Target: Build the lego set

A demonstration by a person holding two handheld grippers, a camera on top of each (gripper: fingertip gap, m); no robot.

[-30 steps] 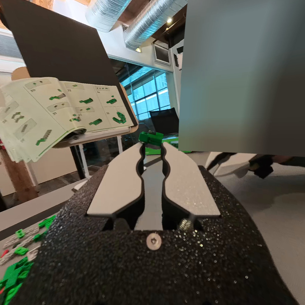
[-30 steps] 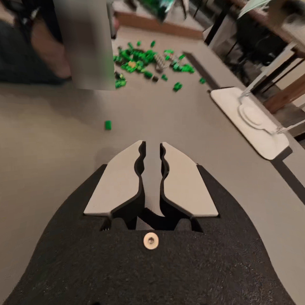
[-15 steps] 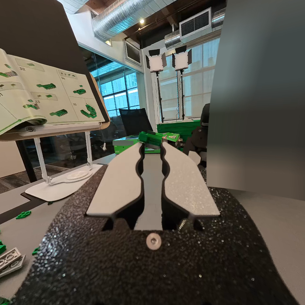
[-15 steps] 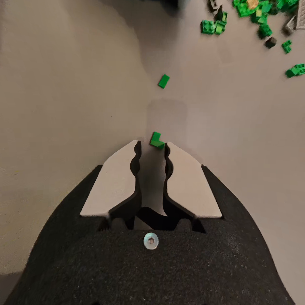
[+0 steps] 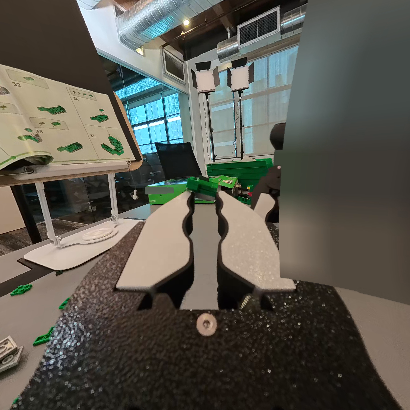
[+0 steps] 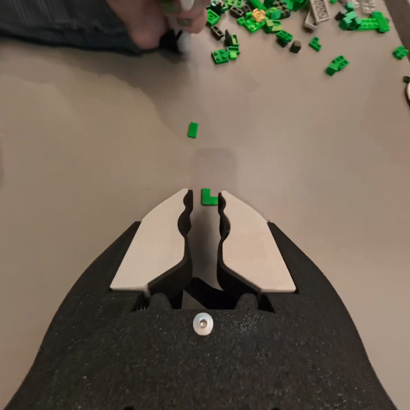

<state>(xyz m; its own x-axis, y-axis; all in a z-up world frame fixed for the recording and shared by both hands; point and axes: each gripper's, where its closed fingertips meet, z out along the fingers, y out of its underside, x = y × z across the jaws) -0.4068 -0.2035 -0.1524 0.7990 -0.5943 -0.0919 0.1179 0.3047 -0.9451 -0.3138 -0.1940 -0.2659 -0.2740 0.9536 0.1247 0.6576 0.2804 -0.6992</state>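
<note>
Open loft-style room: exposed silver ducts, big windows, two panel lights on stands, a black office chair. The work surface was a plain grey table (image 6: 88,155).

An instruction booklet (image 5: 57,124) stood open on a white stand (image 5: 73,250) at the table's left edge, its pages showing steps for a small green sub-build. A green set box (image 5: 164,193) and stacked green bins (image 5: 239,168) sat at the far side.

Left gripper (image 5: 204,195): raised above the table, jaws clenched on a small green assembly (image 5: 200,187) made of several joined pieces, with a grey piece under it. So at least some pieces had been joined.

Right gripper (image 6: 205,195): low over the table, jaws parted with a narrow gap. A small green L-shaped piece (image 6: 208,197) lay flat between the fingertips, close to or touching the right one; contact could not be confirmed, and the piece was not lifted. A flat green tile (image 6: 192,130) lay alone on the table farther ahead.

A large loose pile of bricks (image 6: 277,24), mostly green with some grey, was spread at the far end, near a person's hand (image 6: 155,24).

Judgement: build was at an early to middle stage. One small sub-assembly existed; the bulk of the parts remained unsorted. Likely step in hand was picking up the L-piece for attachment to the held assembly.
</note>
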